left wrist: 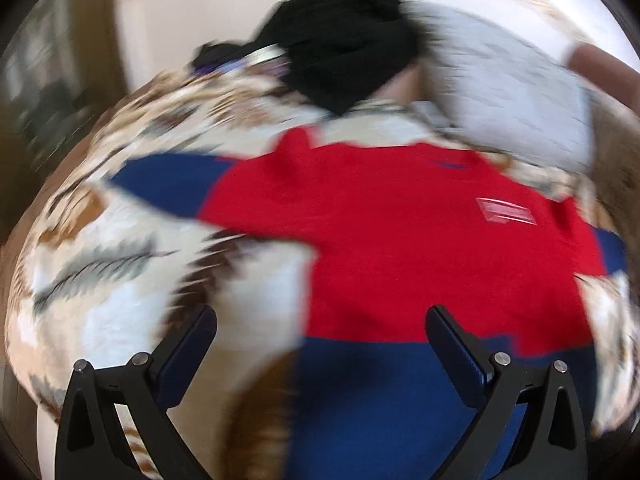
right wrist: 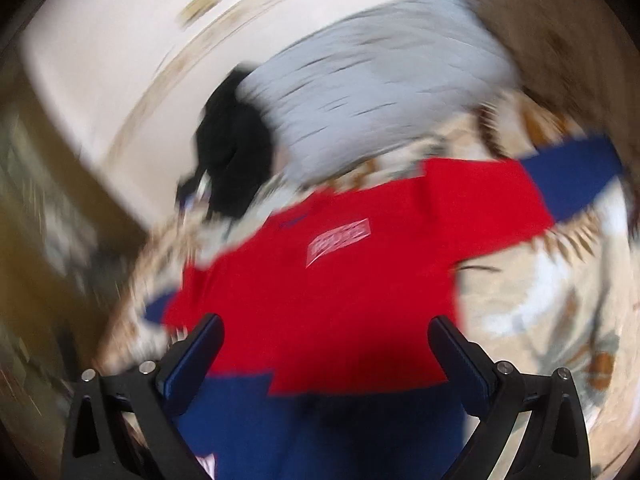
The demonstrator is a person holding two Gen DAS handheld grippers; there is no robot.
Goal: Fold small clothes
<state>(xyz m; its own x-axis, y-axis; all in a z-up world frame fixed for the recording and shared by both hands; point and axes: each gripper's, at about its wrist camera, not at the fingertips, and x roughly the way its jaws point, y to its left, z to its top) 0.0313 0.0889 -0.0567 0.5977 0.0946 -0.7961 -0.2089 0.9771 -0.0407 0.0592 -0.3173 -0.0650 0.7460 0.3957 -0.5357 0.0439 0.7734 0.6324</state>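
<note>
A small red shirt (left wrist: 400, 232) with blue sleeves, a blue bottom band and a pale chest patch lies spread flat on a patterned bedspread (left wrist: 100, 240). It also shows in the right wrist view (right wrist: 340, 280). My left gripper (left wrist: 320, 320) is open and empty, above the shirt's lower left part near the blue band. My right gripper (right wrist: 326, 326) is open and empty, above the shirt's lower middle. Both views are blurred by motion.
A black garment (left wrist: 340, 48) (right wrist: 236, 148) lies bunched at the far side of the bed. A pale grey-blue pillow or folded cloth (left wrist: 512, 104) (right wrist: 380, 92) lies beside it. A white wall (left wrist: 180, 20) stands behind; dark furniture is at the left (right wrist: 48, 220).
</note>
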